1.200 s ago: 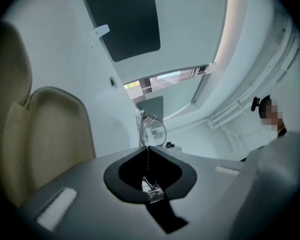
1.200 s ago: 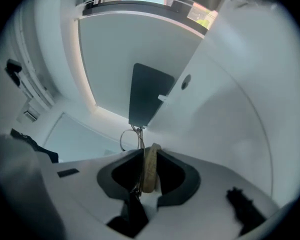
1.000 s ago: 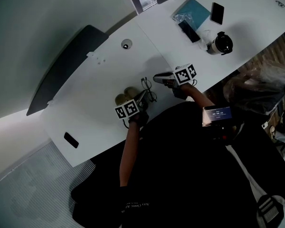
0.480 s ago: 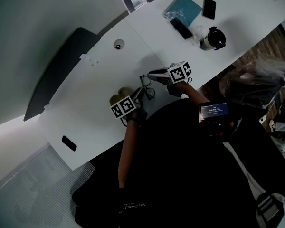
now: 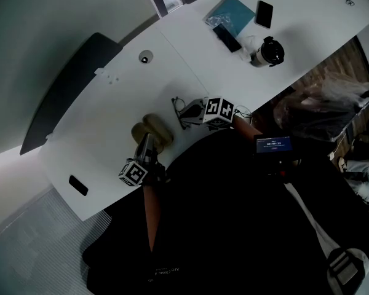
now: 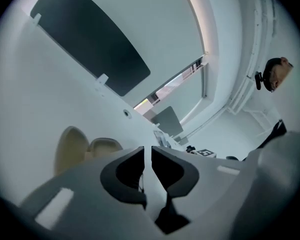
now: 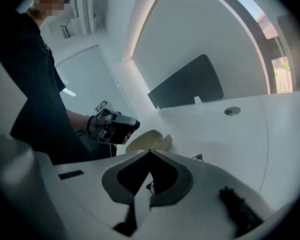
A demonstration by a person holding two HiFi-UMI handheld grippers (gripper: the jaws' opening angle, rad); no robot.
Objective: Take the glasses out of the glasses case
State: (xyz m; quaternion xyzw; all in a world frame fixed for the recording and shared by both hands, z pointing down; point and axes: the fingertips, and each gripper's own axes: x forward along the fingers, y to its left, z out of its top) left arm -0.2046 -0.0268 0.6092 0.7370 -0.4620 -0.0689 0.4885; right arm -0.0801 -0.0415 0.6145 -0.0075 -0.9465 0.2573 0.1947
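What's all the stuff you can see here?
table: one, white, under everything
glasses case: one, beige, open, near front edge
glasses: one pair, black, right of the case
phone: one, black, far end
pouch: one, teal, beside the phone
cup: one, white with black lid, near phone
panel: one, dark, table's left side
left gripper: one, white and black, by the case; jaws just closing, narrow gap, empty
right gripper: one, white and black, at the glasses; jaws together

Glasses case [image 5: 152, 132]: smooth, matt beige shell. Glasses [image 5: 182, 111], at the case's 2 o'clock: thin dark frame, apparently metal. Table [image 5: 104, 112]: smooth white top, faintly glossy.
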